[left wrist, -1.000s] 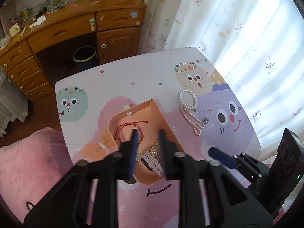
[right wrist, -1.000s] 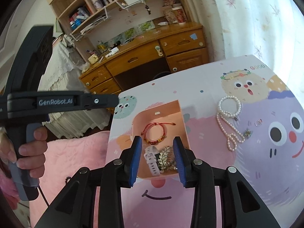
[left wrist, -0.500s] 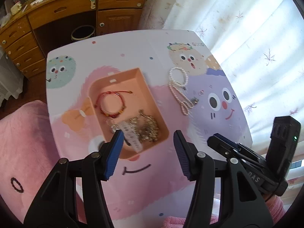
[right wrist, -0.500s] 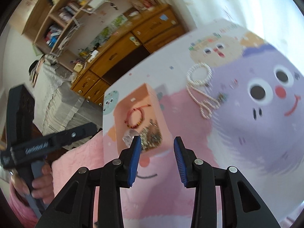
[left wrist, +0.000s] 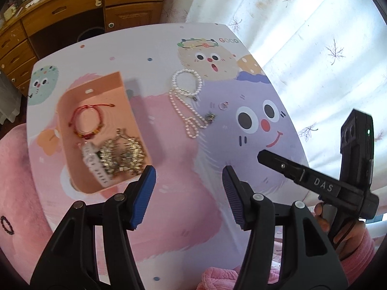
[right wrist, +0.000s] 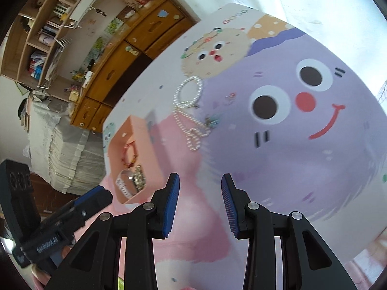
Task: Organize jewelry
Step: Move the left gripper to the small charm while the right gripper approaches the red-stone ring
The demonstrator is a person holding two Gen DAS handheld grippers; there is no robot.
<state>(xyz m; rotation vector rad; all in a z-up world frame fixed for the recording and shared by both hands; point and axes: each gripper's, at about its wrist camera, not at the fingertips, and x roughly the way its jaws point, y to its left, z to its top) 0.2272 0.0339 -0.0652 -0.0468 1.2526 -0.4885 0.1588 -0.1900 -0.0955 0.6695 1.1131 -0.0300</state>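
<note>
A pink open box (left wrist: 72, 111) (right wrist: 121, 145) sits on the cartoon-print table and holds a red cord bracelet (left wrist: 87, 120), a white watch (left wrist: 94, 166) and a pile of silver chain jewelry (left wrist: 123, 154). A white pearl necklace (left wrist: 186, 101) (right wrist: 191, 111) lies on the table to the right of the box, with a small ring (left wrist: 222, 105) and a small charm (left wrist: 210, 117) beside it. My left gripper (left wrist: 188, 181) is open and empty above the table, near the box's front right corner. My right gripper (right wrist: 199, 188) is open and empty, short of the pearls.
A wooden desk with drawers (left wrist: 72, 12) stands beyond the table, with shelves (right wrist: 60, 12) above it. White curtains (left wrist: 302, 36) hang to the right. A pink blanket (left wrist: 14, 193) lies to the left of the table. A dark bead bracelet (left wrist: 6, 226) lies on it.
My left gripper has opened wide and drawn back from the box, to its right. My right gripper has swung right toward the pearls and tilted, staying open.
</note>
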